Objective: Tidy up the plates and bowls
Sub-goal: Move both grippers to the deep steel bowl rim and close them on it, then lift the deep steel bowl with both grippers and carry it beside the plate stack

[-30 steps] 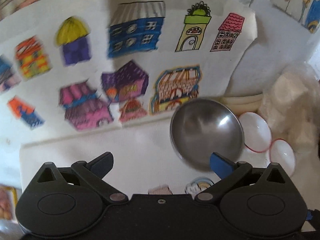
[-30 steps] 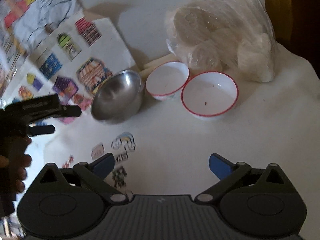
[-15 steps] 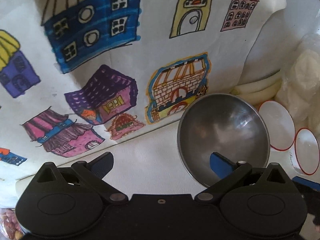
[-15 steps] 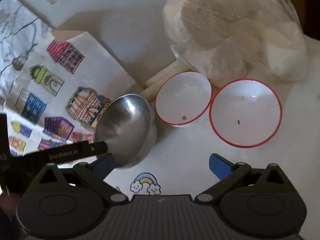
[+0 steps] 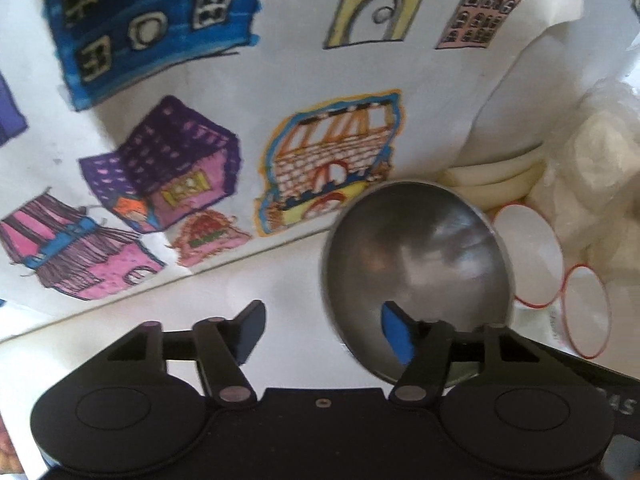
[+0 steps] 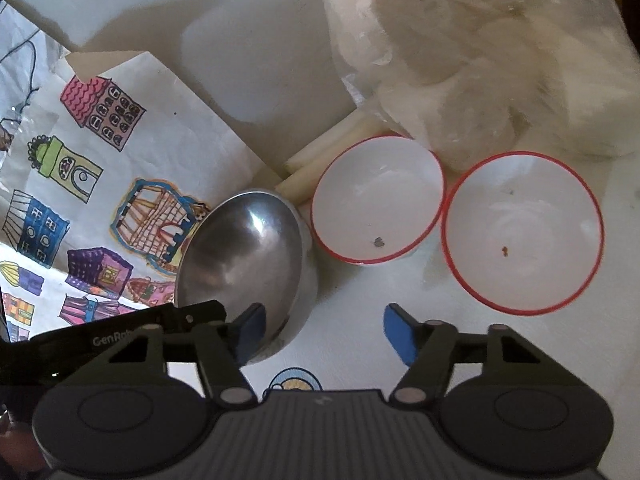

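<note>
Steel bowl: the steel bowl (image 5: 416,276) sits low and right of centre in the left wrist view, tilted so its hollow faces the camera, resting partly on the edge of the drawing sheet (image 5: 248,92).
Left gripper: the left gripper (image 5: 322,328) is spread wide, its right finger inside the bowl's mouth and its left finger outside the rim, which I judge to be a line-up for pinching the wall.
Contact: I cannot tell whether either finger touches the metal.
Right gripper: the right gripper (image 6: 322,334) is spread too and holds nothing, hanging over bare counter (image 6: 352,292) at lower centre, probably waiting its turn.
White bowls: two red-rimmed bowls, the nearer bowl (image 6: 378,200) and the farther bowl (image 6: 522,232), stand upright side by side at centre right of the right wrist view, rims close together, a likely place to nest things.
Crumbs: each white bowl has a small dark speck inside.
Plastic bag: a plastic bag (image 6: 480,52) of pale lumps fills the upper right, crowding the white bowls from behind.
Pale sticks: the pale sticks (image 6: 332,152) run under the bag; what they are is unclear.
Hidden: the steel bowl's near base is covered by gripper bodies in both views, and no plates show anywhere.
</note>
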{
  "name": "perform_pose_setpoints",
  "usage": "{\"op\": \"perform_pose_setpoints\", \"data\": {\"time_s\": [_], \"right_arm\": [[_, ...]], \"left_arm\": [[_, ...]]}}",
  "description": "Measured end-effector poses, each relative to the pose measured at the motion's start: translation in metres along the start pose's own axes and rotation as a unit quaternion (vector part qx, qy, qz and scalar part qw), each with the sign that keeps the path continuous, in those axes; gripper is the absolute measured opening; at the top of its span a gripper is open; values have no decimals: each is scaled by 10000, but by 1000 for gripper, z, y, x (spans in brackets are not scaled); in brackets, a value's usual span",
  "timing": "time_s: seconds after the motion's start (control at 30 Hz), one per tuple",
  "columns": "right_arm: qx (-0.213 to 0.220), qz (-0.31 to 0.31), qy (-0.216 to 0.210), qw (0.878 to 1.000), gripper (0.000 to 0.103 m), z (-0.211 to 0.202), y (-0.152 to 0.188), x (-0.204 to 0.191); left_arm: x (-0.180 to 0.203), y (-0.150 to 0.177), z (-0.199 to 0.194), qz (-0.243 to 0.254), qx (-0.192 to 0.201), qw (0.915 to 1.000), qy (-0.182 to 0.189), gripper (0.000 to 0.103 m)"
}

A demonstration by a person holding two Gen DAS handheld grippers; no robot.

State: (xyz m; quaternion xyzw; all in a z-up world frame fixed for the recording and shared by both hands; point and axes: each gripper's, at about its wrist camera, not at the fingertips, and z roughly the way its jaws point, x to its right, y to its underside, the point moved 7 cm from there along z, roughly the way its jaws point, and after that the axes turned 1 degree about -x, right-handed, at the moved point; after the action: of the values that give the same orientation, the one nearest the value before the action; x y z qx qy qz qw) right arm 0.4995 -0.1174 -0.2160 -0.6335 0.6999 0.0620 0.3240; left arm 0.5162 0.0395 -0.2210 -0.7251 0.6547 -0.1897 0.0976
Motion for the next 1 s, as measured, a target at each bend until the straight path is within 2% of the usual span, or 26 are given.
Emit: {"op": "perform_pose_setpoints", "data": {"time_s": [0.13,0.27,0.33,0.5,0.7,1.0], "right_arm": [[-63,-60,-54,9999,58,4,-1,-4],[-139,-125,-216,9996,34,7,-2,-9],[-164,-205,-270,9993,24,5,-3,-13],[-310,-368,-304,9984,24,-3,3,-17],[-258,-677,-350,9968,24,-31,13,-16],[-231,-828,-377,9956,24,-92,29,20]], "left_arm": [[6,2,2,-55,-48,9997,216,39],[8,4,4,-87,-73,9995,286,30],[5,6,4,-147,-101,9995,245,16],[2,14,-10,-203,-47,9993,312,17],[15,30,-35,-192,49,9989,415,17],[64,66,-65,81,131,9967,793,17]]}}
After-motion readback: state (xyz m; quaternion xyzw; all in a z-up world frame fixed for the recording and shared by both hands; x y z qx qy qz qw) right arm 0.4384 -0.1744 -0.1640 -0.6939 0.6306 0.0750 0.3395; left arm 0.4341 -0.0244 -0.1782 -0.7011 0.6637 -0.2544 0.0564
